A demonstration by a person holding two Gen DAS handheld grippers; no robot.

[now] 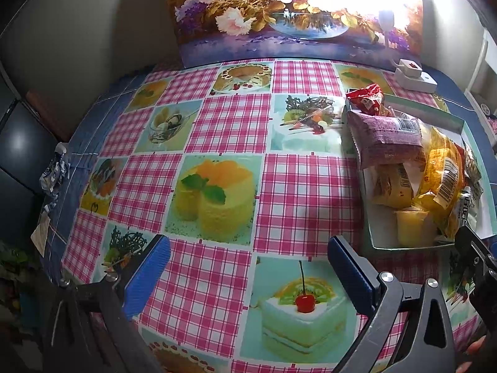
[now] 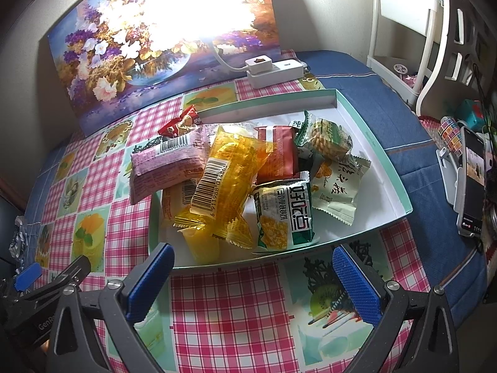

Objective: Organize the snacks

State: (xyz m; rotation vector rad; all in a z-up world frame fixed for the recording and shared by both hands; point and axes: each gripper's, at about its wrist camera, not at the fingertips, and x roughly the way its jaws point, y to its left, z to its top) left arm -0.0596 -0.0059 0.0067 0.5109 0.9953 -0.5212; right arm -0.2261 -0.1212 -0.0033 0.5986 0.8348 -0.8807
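A shallow white box with a teal rim holds a pile of snack packets: a pink one hanging over its left edge, a yellow-orange one, a red-brown one, a green and white one, a pale one, a clear biscuit pack and a small red one. My right gripper stands open just in front of the box, holding nothing. My left gripper is open over the checked tablecloth, left of the box. The pink packet shows there too.
A flower painting leans against the wall behind the table. A white power strip lies behind the box. A phone on a stand is at the right. Crumpled foil sits at the table's left edge. A white chair stands at the back right.
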